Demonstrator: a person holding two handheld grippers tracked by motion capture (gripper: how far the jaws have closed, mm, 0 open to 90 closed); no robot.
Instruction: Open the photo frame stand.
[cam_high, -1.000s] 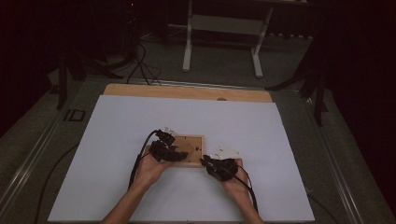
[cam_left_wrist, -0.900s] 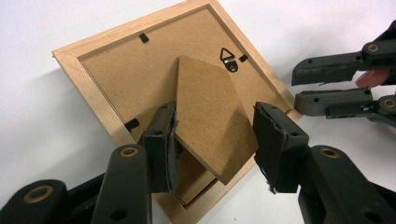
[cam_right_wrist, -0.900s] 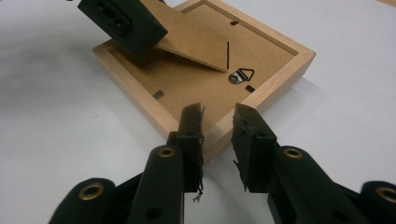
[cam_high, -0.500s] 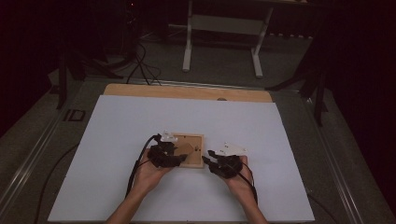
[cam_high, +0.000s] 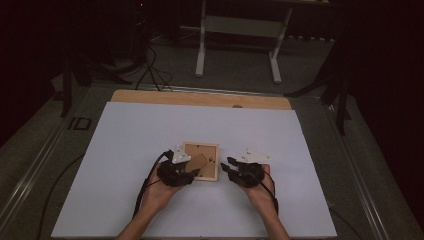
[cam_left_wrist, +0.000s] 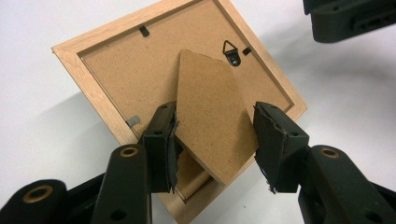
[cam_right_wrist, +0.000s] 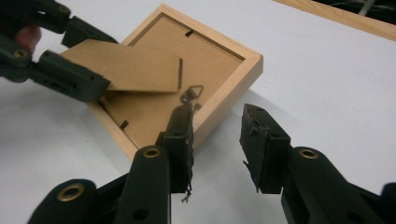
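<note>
One small light-wood picture frame lies face down on the white sheet, near the person, between two black hand-held grippers. The left gripper has its jaws clamped on the frame's brown fibreboard stand flap. The right gripper, just been opening, sits half open and empty beside the frame's right edge. One wooden board lies beyond the sheet.

L gripper low over the table, forearm coming in from bottom edge, jaws pointing fwd-right. In its own view jaws stand part-open, one each side of the stand flap, pads at its edges. R gripper just beside, hand behind it, jaws pointing left. Its jaws have just been opening, nothing between them, one tip over the frame edge.
</note>
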